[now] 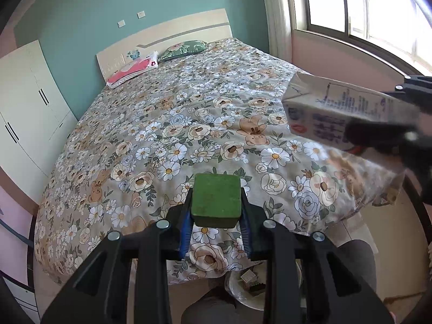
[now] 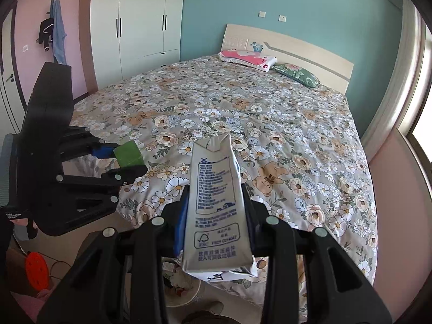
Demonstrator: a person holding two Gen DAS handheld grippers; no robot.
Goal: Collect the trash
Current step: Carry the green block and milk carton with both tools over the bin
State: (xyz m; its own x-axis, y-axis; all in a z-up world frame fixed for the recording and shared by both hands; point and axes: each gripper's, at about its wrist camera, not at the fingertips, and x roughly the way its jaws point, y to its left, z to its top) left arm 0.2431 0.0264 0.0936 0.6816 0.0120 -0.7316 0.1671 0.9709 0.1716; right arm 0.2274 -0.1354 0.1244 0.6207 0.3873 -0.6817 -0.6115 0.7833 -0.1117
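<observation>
My left gripper (image 1: 217, 202) is shut on a green sponge block (image 1: 216, 198), held above the foot of the bed; it also shows in the right wrist view (image 2: 129, 156). My right gripper (image 2: 216, 202) is shut on a white milk carton (image 2: 216, 208) with blue print, held above the bed's foot edge. The carton also shows at the right of the left wrist view (image 1: 332, 108). A white trash bin (image 1: 244, 290) with scraps inside stands on the floor below both grippers; it also shows in the right wrist view (image 2: 179, 291).
A bed with a floral cover (image 1: 189, 124) fills the room ahead, with two pillows (image 2: 248, 58) at the headboard. A white wardrobe (image 2: 135, 24) stands at the left wall. A window (image 1: 378, 8) is on the right. An orange object (image 2: 37, 271) lies on the floor.
</observation>
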